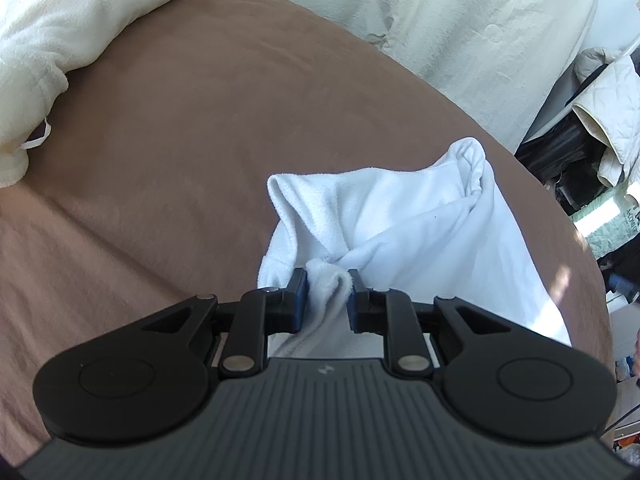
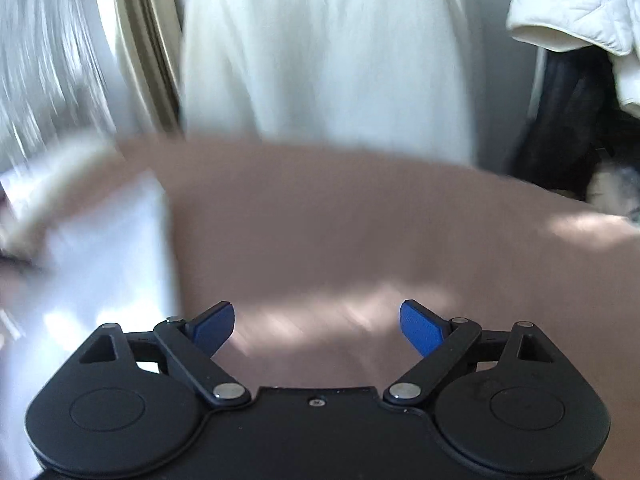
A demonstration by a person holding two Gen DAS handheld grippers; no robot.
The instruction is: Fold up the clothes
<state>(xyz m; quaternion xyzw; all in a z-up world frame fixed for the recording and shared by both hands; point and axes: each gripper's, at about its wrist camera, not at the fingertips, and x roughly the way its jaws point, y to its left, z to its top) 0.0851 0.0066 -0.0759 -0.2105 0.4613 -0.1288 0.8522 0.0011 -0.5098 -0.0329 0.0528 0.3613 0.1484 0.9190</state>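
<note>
So the white fleece garment is lying bunched up on the brown bed cover, toward the bed's right-hand edge in the left wrist view. The left gripper has its fingers pinched nearly together on a gathered fold of that garment, the cloth squeezed right between the blue pads. Far side of the garment there's a cream blanket heaped on the bed. The right gripper is off to the garment's side, over bare bed cover, fingers spread wide with nothing between them. That view is pretty motion-blurred, the garment just shows as a pale patch on its left.
</note>
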